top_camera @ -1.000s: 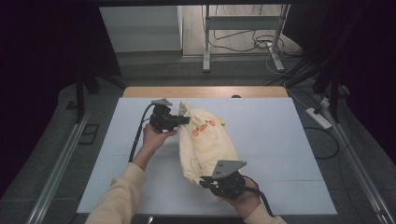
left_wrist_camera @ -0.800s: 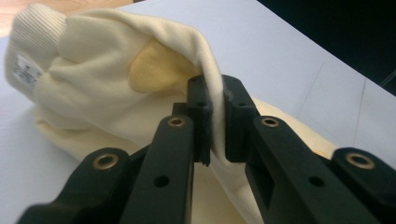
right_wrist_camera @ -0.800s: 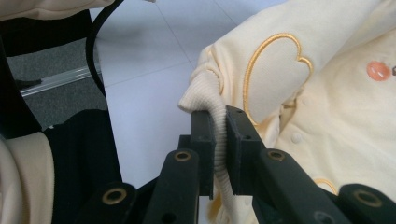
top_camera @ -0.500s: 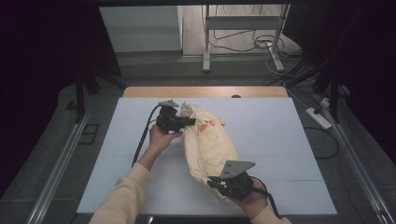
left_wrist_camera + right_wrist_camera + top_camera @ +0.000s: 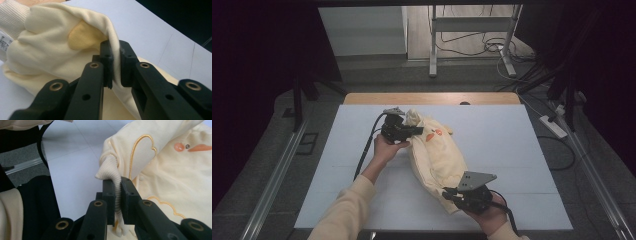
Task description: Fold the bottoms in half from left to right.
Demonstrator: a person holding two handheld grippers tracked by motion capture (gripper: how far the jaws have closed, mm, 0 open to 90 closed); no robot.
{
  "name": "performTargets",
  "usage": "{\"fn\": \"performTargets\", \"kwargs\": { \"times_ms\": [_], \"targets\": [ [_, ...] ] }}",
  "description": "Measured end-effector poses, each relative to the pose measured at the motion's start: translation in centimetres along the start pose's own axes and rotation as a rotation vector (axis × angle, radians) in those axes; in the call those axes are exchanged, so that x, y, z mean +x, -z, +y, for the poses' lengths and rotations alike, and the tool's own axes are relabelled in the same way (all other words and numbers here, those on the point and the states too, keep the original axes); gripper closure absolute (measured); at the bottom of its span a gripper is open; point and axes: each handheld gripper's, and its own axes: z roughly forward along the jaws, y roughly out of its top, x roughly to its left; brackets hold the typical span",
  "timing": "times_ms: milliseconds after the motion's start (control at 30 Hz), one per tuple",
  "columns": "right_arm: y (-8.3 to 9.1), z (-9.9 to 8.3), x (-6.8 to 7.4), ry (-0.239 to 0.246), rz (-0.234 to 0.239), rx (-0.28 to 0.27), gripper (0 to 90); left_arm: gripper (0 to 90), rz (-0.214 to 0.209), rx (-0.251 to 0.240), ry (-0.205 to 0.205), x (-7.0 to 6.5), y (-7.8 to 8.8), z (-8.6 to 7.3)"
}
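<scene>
At the near edge of the white table (image 5: 532, 150) we see the right gripper (image 5: 451, 195). It sits close to that edge, so there is not much room behind it. The right hand (image 5: 489, 215) comes up from the bottom and points the gripper to the left. Its jaws are pressed tight on the ribbed hem (image 5: 113, 182) of a small yellow sweater (image 5: 437, 160). In the right gripper view the ribbed cloth runs down between the two black jaws.

The yellow sweater lies in the middle of the table. It stretches from the near right gripper up to the far left gripper, a bit slanted. It has an orange beak and a little eye (image 5: 187, 146) sewn on the front.

To the left of the sweater the table is bare and wide. To the right there is a big bare part too, all the way to the right edge.

Farther away we see the left gripper (image 5: 418, 131). The left hand (image 5: 384, 147) holds it from below, and the arm in a yellow sleeve (image 5: 344, 212) reaches in from the near left. This gripper points to the right. Its jaws pinch a fold of the sweater's cloth, as the left gripper view shows.

Behind it the table goes on a little to the far wooden edge (image 5: 432, 98).
</scene>
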Motion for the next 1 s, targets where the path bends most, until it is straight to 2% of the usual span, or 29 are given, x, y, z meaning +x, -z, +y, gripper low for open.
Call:
{"fn": "performTargets", "kwargs": {
  "times_ms": [567, 700, 1000],
  "targets": [
    [1.2, -1.0, -0.6, -0.021, -0.022, 0.003, 82.8, 82.5, 0.014, 0.007, -0.017, -0.8, -1.8, 0.0],
    [1.5, -1.3, -0.7, -0.029, -0.030, 0.008, 82.9, 82.5, -0.003, 0.001, -0.001, -0.7, -2.1, 0.1],
    [1.9, -1.9, -1.3, -0.059, -0.040, 0.010, 82.9, 82.5, -0.016, 0.001, 0.019, -0.7, -3.4, 0.7]
  ]
}}
